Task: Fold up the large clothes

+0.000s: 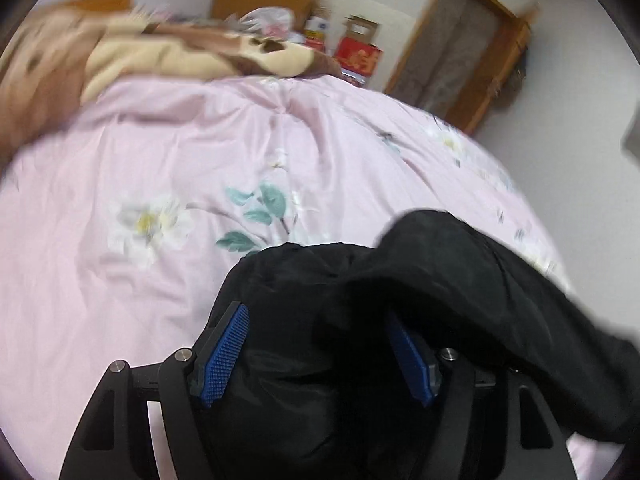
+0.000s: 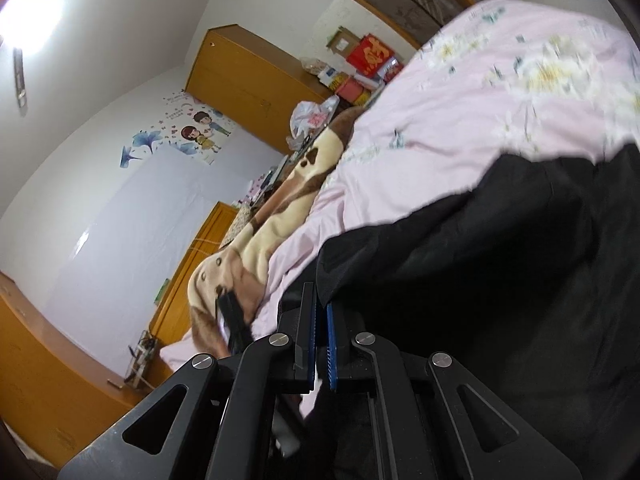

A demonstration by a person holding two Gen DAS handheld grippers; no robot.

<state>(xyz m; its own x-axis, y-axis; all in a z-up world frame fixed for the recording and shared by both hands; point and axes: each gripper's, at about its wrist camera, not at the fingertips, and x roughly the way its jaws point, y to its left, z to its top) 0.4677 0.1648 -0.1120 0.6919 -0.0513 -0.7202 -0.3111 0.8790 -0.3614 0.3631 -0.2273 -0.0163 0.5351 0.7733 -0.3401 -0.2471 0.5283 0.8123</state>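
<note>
A large black garment (image 1: 440, 272) lies bunched on a pink flowered bed cover (image 1: 160, 140). My left gripper (image 1: 316, 312) points down into it with the blue pads (image 1: 224, 352) wide apart. Black cloth fills the gap and a thick fold drapes over the right finger, but the left pad's face is bare, so the gripper is open. In the right wrist view the same black garment (image 2: 480, 260) spreads to the right over the pink cover (image 2: 460, 120). My right gripper (image 2: 320, 296) is shut, with the garment's near edge running in between the tips.
A brown and cream blanket (image 1: 140, 52) (image 2: 256, 240) is heaped along the far side of the bed. Past it are a plastic bag (image 2: 312, 118), red boxes (image 1: 358, 56) (image 2: 370, 54), a wooden wardrobe (image 2: 240, 80) and a door frame (image 1: 452, 48).
</note>
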